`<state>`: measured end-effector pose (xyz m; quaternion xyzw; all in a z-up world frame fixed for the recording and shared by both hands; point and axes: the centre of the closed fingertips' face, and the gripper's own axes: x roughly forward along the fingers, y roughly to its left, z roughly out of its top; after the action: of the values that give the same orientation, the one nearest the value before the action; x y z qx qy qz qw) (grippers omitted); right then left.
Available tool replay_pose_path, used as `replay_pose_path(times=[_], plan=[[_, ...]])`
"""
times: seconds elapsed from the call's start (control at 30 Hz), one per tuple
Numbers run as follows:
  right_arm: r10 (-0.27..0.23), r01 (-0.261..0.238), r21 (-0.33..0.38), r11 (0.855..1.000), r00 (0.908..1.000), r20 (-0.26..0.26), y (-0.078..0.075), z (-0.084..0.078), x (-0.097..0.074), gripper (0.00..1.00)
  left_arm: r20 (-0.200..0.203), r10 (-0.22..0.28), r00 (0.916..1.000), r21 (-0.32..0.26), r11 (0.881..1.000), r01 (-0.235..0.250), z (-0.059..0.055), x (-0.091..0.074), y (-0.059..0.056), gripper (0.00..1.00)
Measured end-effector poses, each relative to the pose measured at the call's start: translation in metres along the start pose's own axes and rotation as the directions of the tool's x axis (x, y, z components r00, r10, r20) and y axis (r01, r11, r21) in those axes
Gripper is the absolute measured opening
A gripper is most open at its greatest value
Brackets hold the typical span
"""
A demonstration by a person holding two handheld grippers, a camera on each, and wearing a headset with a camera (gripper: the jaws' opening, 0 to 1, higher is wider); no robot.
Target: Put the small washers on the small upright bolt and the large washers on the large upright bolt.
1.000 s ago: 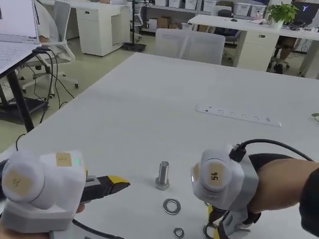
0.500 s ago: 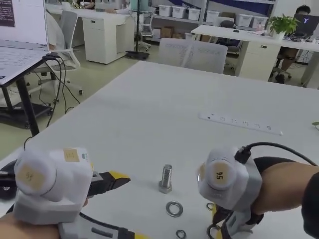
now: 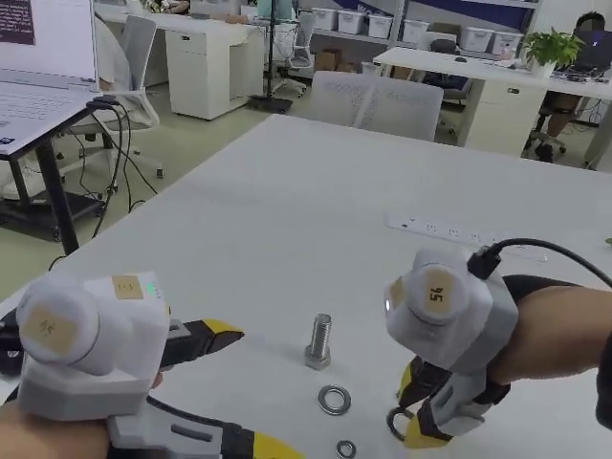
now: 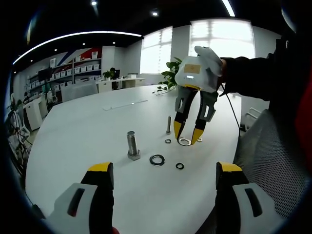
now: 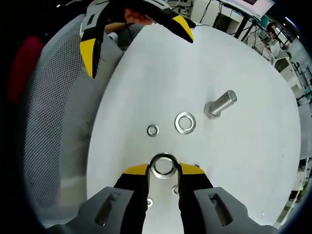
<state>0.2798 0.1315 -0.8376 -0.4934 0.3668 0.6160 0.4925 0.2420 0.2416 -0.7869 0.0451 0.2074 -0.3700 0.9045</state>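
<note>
Pinching a big washer (image 5: 163, 155) in the right gripper (image 5: 164, 169); we see the big bolt (image 3: 318, 341) upright off to its left, and the left gripper (image 4: 164, 168) wide, empty.

Bolt (image 3: 318, 341), large washer (image 5: 163, 165): shiny bare metal. Table (image 3: 287, 210): smooth matt white. Chair back (image 5: 53, 122): grey mesh cloth.

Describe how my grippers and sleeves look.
Both have rounded white housings and grey-black jaws tipped yellow. The right gripper carries a black cable and a tan sticker marked 56; the left gripper has tan stickers and a green light. The sleeve is dark.
</note>
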Motion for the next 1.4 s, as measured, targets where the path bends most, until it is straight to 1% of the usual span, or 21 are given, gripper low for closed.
replay_pose_path(times=[0.1, 0.13, 0.27, 0.43, 0.73, 0.97, 1.1, 1.2, 1.4], plan=[[-0.007, 0.007, -0.008, 1.0, 0.9999, 0.009, -0.003, 0.006, -0.006, 0.23, 0.007, 0.01, 0.9999, 0.001, 1.0, -0.01, 0.001, -0.001, 0.001, 0.86], [-0.018, 0.018, -0.017, 1.0, 0.9997, 0.015, -0.005, 0.009, -0.009, 0.23, 0.011, 0.016, 0.9998, 0.0, 1.0, -0.016, 0.002, -0.002, 0.002, 0.86], [-0.026, 0.026, -0.022, 0.999, 0.9992, 0.031, -0.009, 0.016, -0.015, 0.23, 0.02, 0.028, 0.9994, -0.002, 1.0, -0.028, 0.003, -0.003, 0.004, 0.86], [-0.036, 0.037, -0.035, 0.999, 0.9988, 0.033, -0.016, 0.023, -0.022, 0.23, 0.027, 0.039, 0.9989, -0.002, 0.999, -0.039, 0.005, -0.003, 0.006, 0.86], [-0.06, 0.063, -0.065, 0.996, 0.9974, 0.04, -0.032, 0.039, -0.036, 0.23, 0.037, 0.049, 0.9981, -0.003, 0.999, -0.049, 0.006, -0.004, 0.007, 0.86], [-0.087, 0.091, -0.105, 0.99, 0.9953, 0.044, -0.047, 0.056, -0.047, 0.23, 0.039, 0.054, 0.9978, -0.004, 0.999, -0.054, 0.005, -0.005, 0.008, 0.86], [-0.093, 0.097, -0.122, 0.988, 0.9948, 0.044, -0.055, 0.064, -0.05, 0.23, 0.042, 0.064, 0.9971, -0.01, 0.998, -0.064, 0.005, -0.006, 0.01, 0.86], [-0.092, 0.099, -0.138, 0.986, 0.9943, 0.054, -0.058, 0.073, -0.052, 0.23, 0.045, 0.076, 0.9961, -0.014, 0.997, -0.075, 0.005, -0.007, 0.012, 0.85], [-0.085, 0.093, -0.159, 0.983, 0.9948, 0.056, -0.061, 0.08, -0.05, 0.23, 0.048, 0.101, 0.9937, -0.019, 0.995, -0.101, 0.005, -0.01, 0.018, 0.85]])
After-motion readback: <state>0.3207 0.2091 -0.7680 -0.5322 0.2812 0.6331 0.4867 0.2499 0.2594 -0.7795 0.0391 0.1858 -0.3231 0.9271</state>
